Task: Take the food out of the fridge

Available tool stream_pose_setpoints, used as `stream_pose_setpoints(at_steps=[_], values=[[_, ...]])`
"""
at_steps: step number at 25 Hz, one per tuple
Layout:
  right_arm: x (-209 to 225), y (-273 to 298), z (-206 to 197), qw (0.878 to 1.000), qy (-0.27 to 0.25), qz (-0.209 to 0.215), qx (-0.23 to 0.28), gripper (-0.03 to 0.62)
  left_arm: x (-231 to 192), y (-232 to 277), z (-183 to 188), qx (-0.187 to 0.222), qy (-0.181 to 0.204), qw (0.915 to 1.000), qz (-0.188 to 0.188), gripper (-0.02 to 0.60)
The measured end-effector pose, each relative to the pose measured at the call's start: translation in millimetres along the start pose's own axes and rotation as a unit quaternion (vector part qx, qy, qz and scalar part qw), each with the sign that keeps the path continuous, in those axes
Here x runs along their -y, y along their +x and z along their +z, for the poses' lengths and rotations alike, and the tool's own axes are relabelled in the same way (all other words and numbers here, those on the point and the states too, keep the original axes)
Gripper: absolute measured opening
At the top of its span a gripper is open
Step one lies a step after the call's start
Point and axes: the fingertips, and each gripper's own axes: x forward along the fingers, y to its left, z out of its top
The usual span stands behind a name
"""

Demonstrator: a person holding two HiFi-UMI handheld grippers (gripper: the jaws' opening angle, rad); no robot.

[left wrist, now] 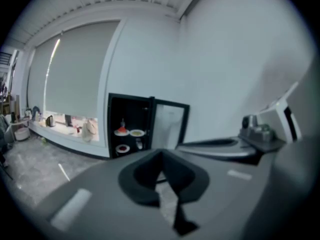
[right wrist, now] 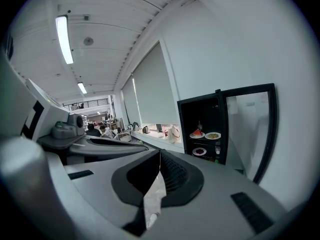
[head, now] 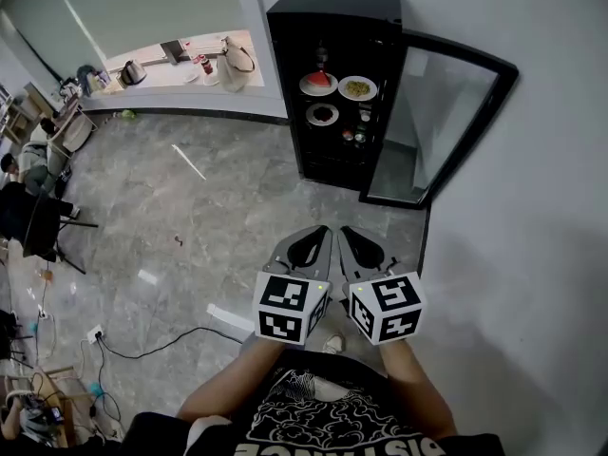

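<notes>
Well beyond both tongs (head: 326, 233) (head: 345, 233): fridge food (head: 357, 87).

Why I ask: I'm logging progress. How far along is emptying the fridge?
Done: the fridge door stands open. In hand: nothing; left gripper and right gripper are shut, empty, short of the fridge. Left: everything; the red-wedge plate, the yellow-food plate and the plate below sit inside.

Bright even light, ceiling lamp (right wrist: 64, 38) lit, fisheye bending with dark corners, left gripper view blurred
</notes>
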Motion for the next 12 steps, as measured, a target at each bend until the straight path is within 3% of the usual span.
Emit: stream_pose_setpoints(at_steps=[12], values=[[38.7,135.3,32.6,0.999,0.017,-0.025,-0.020,0.002,-117.9,89.0,30.3,-0.005,-0.026,0.9995,-0.016,0.000]])
